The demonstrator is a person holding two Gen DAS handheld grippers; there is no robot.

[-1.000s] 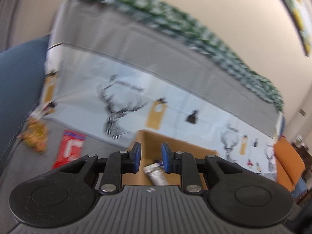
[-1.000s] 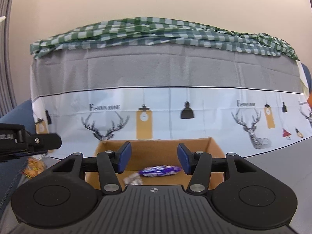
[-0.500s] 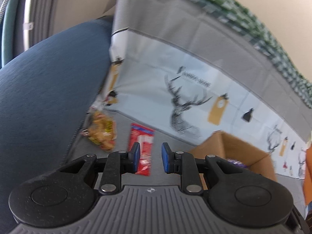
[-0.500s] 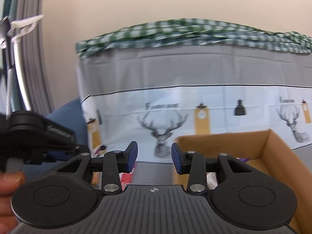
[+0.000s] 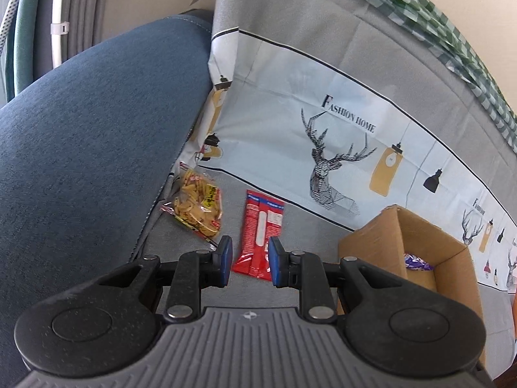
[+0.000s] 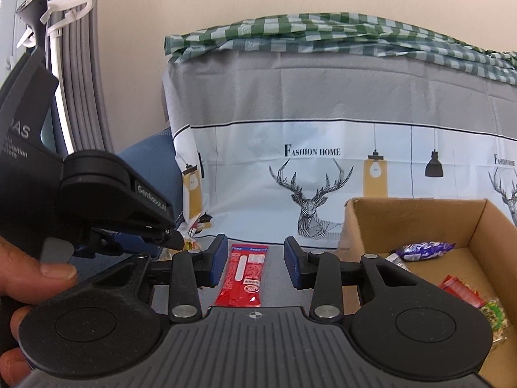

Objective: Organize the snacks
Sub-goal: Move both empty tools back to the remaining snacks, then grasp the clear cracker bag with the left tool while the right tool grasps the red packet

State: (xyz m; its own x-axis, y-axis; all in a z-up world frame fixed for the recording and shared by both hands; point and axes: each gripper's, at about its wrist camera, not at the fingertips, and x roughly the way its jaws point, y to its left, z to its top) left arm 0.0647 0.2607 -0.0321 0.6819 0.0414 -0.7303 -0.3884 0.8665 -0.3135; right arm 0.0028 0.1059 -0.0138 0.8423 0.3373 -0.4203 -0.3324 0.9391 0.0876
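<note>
1. Snack packets are lying in two places: loose on the grey seat surface (image 5: 284,291) and inside the open brown cardboard box (image 6: 484,226).
2. Flat red rectangular foil snack packet (image 5: 261,236) is lying on the grey surface, at 9 o'clock from the box and well apart from it.
3. Clear plastic bag of yellow-orange crackers (image 5: 197,203) is lying at 9 o'clock from the red packet, just beside it, against the foot of the blue fabric armrest (image 5: 97,129).
4. Box contents in the right wrist view: a purple foil packet (image 6: 423,249) is lying at the far wall, and a small red packet (image 6: 458,291) and a green-printed packet (image 6: 494,320) are lying toward 4 o'clock.
5. Left gripper (image 5: 248,262) is pointing steeply down with its blue pads parted by a narrow gap. The near end of the red packet is showing through that gap, but the pads are not pressing on it; the gripper is released and empty.
6. Right gripper (image 6: 255,262) is hanging with its pads standing wider apart, framing the same red packet below without contact; it is released and empty.
7. In the right wrist view, the left gripper body (image 6: 106,200) is sitting at 9 o'clock, with a person's hand (image 6: 29,287) wrapped around its handle.
8. Grey and white printed cloth with deer heads and lamps (image 6: 323,174) is hanging behind the box and packets, at 12 o'clock.
</note>
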